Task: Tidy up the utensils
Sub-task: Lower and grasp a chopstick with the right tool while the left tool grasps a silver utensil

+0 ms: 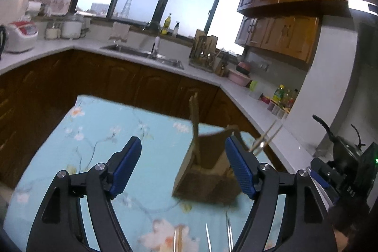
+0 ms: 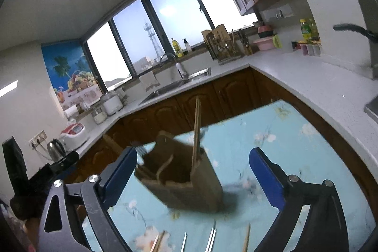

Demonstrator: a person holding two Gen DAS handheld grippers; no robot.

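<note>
holder (image 2: pixel 189 178) on table (image 2: pixel 295 145), chopsticks (image 2: pixel 196 131) inside

Both wrist cameras are looking down close over the desk (image 1: pixel 99 124), facing the wooden utensil holder (image 1: pixel 208 171) (image 2: pixel 186 181) and sharing the window wall beyond.

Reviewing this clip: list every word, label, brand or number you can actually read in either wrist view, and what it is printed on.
White characters on the right gripper's black body, left wrist view: present but too blurred to read.
Yellow-green bottle label on the counter: too small to read.
Fruit poster on the wall: any lettering is illegible.
Rice cooker panel: nothing legible.
Wooden utensil holder: no text visible.
</note>
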